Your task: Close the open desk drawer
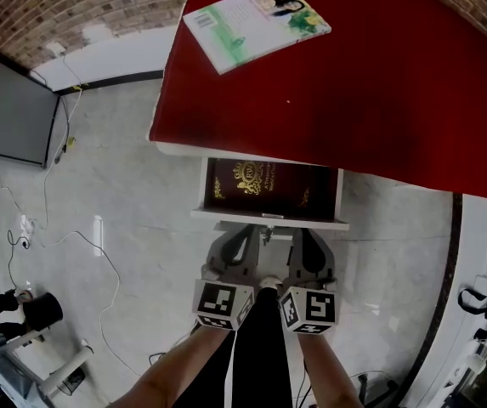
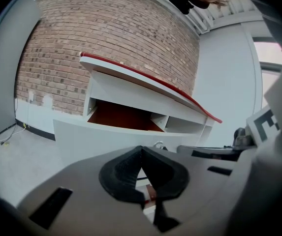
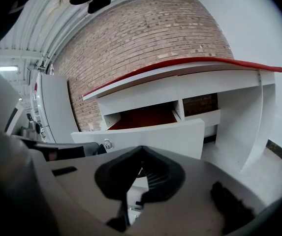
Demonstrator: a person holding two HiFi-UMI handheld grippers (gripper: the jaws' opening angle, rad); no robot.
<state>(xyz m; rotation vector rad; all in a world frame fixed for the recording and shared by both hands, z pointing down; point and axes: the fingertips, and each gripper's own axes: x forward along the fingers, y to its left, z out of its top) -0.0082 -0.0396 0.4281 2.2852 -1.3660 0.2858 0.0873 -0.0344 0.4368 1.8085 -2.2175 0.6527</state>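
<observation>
Desk [image 1: 353,83] drawer [image 1: 268,220] just beyond grippers [image 1: 251,235] [image 1: 299,235]

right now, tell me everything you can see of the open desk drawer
The drawer is white, looks like painted wood, and is pulled out from under the red-topped desk. Its flat front carries a small metal knob. Inside lies a dark red flat item with a gold crest, filling most of it. The left gripper and right gripper, jaws shut, sit right at its front; contact unclear.

Even, bright indoor light, soft shadows; strong fisheye bending with dark corners in gripper views.
</observation>
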